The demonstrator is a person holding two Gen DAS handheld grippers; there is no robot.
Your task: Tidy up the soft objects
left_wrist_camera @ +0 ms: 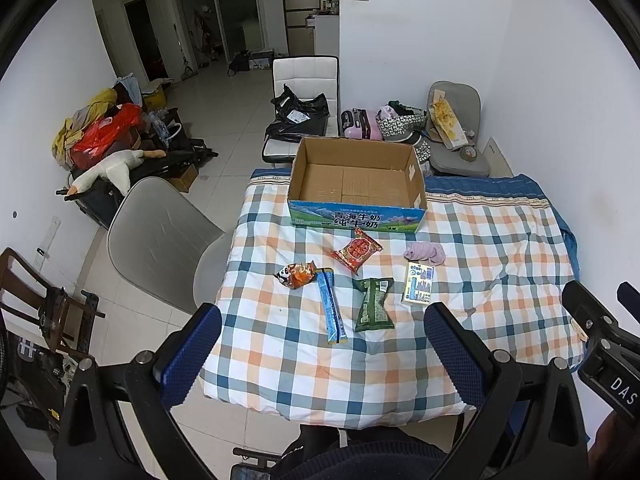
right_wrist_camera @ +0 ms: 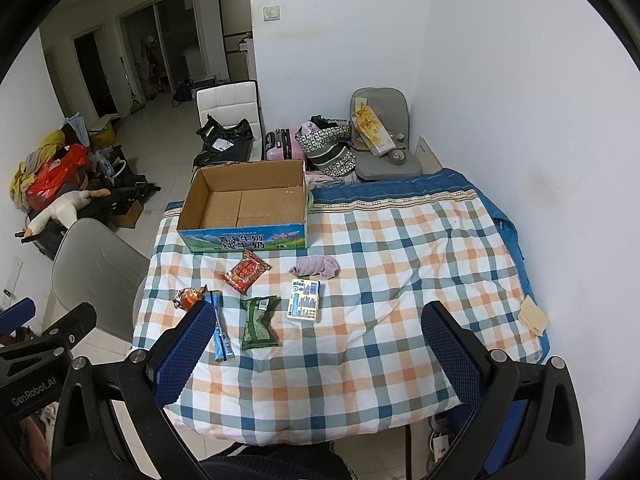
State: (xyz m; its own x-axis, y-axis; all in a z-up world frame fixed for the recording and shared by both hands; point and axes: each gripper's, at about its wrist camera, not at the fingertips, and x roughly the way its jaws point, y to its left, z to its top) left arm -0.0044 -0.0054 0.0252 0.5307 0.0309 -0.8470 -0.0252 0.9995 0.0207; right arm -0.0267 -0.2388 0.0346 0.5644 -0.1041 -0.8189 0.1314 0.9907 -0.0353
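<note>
An open cardboard box (left_wrist_camera: 356,184) (right_wrist_camera: 246,204) stands empty at the far side of the checked quilt (left_wrist_camera: 480,256) (right_wrist_camera: 400,248). In front of it lie a red snack packet (left_wrist_camera: 356,254) (right_wrist_camera: 245,271), an orange panda packet (left_wrist_camera: 296,275) (right_wrist_camera: 188,297), a blue stick pack (left_wrist_camera: 331,306) (right_wrist_camera: 221,330), a green packet (left_wrist_camera: 374,304) (right_wrist_camera: 259,322), a yellow-blue tissue pack (left_wrist_camera: 418,283) (right_wrist_camera: 305,300) and a lilac cloth (left_wrist_camera: 426,253) (right_wrist_camera: 316,267). My left gripper (left_wrist_camera: 322,320) and right gripper (right_wrist_camera: 318,316) are open, empty, above the quilt's near edge.
A grey chair (left_wrist_camera: 160,240) (right_wrist_camera: 92,276) stands at the table's left. A white chair with black bags (left_wrist_camera: 300,112) (right_wrist_camera: 230,128), a pink suitcase (left_wrist_camera: 360,124) and a grey chair (left_wrist_camera: 456,128) are behind the box. A beige cloth (right_wrist_camera: 532,316) lies at the quilt's right edge.
</note>
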